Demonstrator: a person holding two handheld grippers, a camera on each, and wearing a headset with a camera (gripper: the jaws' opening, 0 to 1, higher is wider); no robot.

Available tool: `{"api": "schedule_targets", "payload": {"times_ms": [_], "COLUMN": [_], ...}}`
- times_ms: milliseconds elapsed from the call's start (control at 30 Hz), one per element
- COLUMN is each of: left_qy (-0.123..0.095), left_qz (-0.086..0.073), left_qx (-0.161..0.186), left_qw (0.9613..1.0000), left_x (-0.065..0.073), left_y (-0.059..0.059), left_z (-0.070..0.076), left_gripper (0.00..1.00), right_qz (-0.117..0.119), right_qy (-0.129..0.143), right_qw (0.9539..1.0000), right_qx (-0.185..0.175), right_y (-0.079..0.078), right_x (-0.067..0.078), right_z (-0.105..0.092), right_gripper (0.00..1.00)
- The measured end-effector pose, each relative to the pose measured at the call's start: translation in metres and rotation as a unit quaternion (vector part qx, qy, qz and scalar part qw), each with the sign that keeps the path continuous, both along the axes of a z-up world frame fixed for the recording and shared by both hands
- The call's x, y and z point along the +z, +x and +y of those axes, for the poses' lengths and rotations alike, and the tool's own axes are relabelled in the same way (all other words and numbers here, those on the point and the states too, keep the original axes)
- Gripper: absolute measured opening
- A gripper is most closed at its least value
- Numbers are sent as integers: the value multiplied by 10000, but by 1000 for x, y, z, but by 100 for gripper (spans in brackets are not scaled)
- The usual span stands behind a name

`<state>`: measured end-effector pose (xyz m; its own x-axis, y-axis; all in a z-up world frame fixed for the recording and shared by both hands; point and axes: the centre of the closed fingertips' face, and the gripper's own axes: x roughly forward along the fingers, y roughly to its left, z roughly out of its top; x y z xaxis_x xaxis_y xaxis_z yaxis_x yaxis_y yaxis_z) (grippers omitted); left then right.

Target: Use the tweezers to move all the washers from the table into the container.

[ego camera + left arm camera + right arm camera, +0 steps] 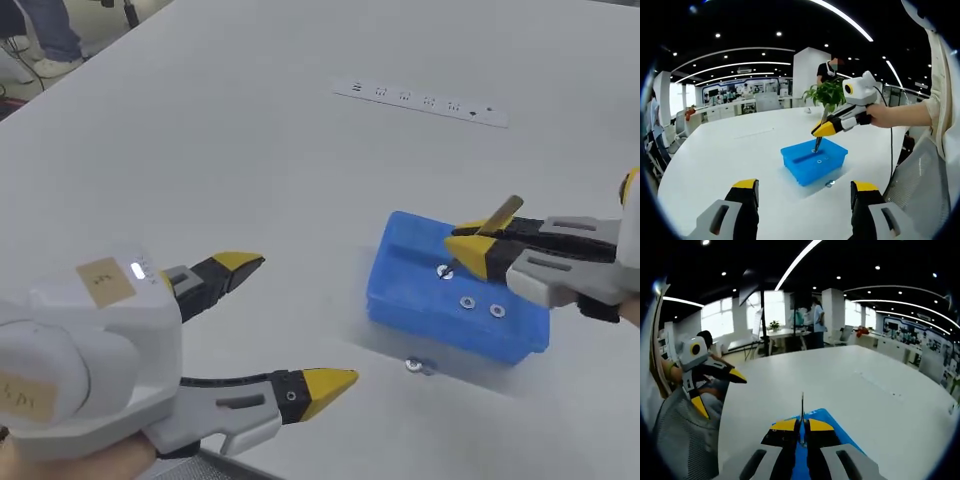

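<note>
A blue container (420, 300) (800, 165) sits on the white table with several washers in it, two of them (467, 302) (497, 311) lying apart. My right gripper (468, 252) (821, 131) (801, 426) hangs over the container, shut on tweezers (500, 215) (818, 140) (802, 407). The tweezers' tip points down into the container at a washer (445, 272). One washer (414, 366) (830, 183) lies on the table just in front of the container. My left gripper (290, 322) (805, 189) (720, 392) stands open to the left, holding nothing.
A flush socket strip (420, 103) (880, 385) is set into the table beyond the container. A mesh chair (920, 175) stands at the table's edge, and a potted plant (827, 92) and a person are further back.
</note>
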<state>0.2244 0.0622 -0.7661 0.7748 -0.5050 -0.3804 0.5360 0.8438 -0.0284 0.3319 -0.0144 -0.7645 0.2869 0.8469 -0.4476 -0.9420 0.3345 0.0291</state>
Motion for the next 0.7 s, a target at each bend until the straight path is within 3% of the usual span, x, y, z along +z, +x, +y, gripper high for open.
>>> {"api": "schedule_targets", "payload": {"times_ms": [467,700], "left_qy": [29,34], "left_qz": [22,30], "left_qx": [-12,-10], "left_qw": [10000,10000], "left_x": [-2,-2], "left_y": [0,0], "left_z": [0,0], "left_gripper": [76,76], "right_qz": [606,772], "right_qy": [-334,-408], "right_qw": [9972,9957], "right_qx": [-275,-308], "right_y": [23,25], "right_x": [-44,-54], "right_z": [-4,-5], "right_gripper": [3,3]}}
